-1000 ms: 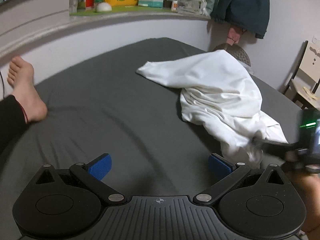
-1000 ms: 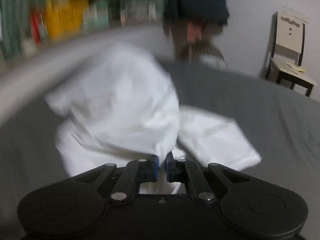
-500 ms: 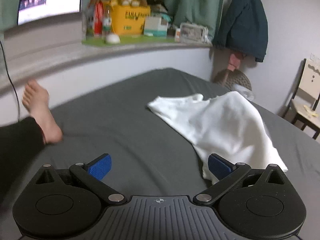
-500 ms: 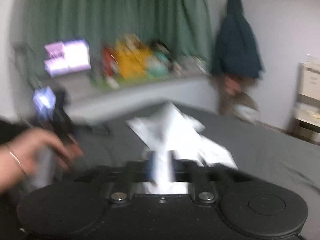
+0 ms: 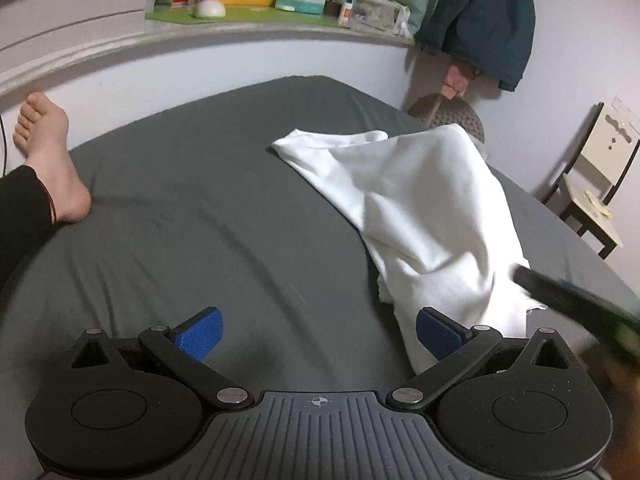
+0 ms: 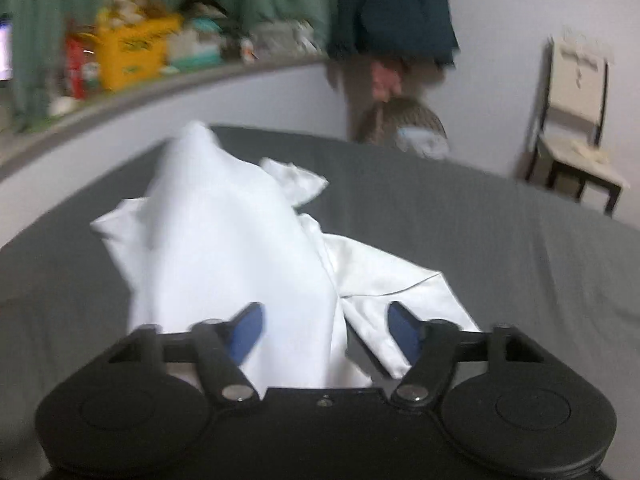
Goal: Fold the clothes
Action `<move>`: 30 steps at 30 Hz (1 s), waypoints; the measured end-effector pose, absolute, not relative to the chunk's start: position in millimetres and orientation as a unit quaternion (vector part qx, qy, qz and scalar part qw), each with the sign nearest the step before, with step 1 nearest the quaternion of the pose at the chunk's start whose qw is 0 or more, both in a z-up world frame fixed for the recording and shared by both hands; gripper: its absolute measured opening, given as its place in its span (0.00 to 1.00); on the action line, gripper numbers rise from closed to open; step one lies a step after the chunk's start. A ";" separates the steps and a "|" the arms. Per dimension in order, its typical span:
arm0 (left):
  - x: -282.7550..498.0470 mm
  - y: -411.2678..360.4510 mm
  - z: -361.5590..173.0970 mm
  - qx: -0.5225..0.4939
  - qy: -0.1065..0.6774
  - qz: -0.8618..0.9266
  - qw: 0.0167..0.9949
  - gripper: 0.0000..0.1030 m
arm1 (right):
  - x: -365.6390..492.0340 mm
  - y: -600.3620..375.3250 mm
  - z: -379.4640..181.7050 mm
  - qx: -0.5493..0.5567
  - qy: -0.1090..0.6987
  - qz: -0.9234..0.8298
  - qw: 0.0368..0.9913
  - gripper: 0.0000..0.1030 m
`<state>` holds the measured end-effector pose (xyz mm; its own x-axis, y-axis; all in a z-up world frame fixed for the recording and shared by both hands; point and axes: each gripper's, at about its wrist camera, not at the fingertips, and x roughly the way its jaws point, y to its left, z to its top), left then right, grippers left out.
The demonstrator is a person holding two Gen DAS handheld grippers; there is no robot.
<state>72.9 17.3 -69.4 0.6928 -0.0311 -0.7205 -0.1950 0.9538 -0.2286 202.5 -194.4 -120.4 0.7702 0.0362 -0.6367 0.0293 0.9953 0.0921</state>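
Observation:
A white garment point(image 5: 424, 208) lies loosely heaped on the dark grey bed sheet point(image 5: 208, 216), right of centre in the left wrist view. My left gripper point(image 5: 319, 336) hovers open over the bare sheet, its right pad beside the garment's near edge. The right wrist view is blurred: the same white garment point(image 6: 224, 248) rises in a peak, with a sleeve or flap spread to the right. My right gripper point(image 6: 325, 330) is open, and cloth lies between and under its blue pads. The right gripper's dark body point(image 5: 572, 296) shows blurred at the right edge of the left wrist view.
A person's bare foot point(image 5: 48, 156) and black-sleeved leg rest on the sheet's left side. A cluttered ledge point(image 5: 256, 8) with a yellow box runs behind the bed. A dark jacket point(image 5: 492, 12) hangs at the back right, near a wicker basket point(image 5: 452, 116) and chair point(image 5: 592, 184).
My right gripper was shut on the white garment, lifting it; now it is open and the cloth has dropped into a heap. The left gripper stayed open, its view tilting up and back.

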 end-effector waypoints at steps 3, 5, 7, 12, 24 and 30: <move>78.5 22.7 -73.8 -0.167 0.397 0.040 0.902 1.00 | 220.4 -194.8 -122.2 0.105 0.355 0.057 0.927 0.02; 79.1 25.7 -74.2 -0.176 0.390 0.036 0.903 1.00 | 202.1 -179.8 -114.0 0.081 0.335 0.127 0.930 0.02; 77.3 29.4 -70.6 -0.172 0.373 0.050 0.910 1.00 | 175.5 -160.7 -108.5 0.051 0.324 0.215 0.920 0.02; 65.1 51.2 -52.2 -0.185 0.312 0.112 0.925 1.00 | 62.8 -111.6 -123.9 -0.067 0.368 0.407 0.833 0.02; 67.3 31.2 -64.0 -0.097 0.367 0.086 0.921 1.00 | -33.5 -135.5 -116.7 -0.094 0.349 0.344 0.867 0.64; 71.6 34.8 -78.0 -0.120 0.379 0.103 0.912 1.00 | 49.2 -159.5 -123.3 0.054 0.356 0.187 0.914 0.64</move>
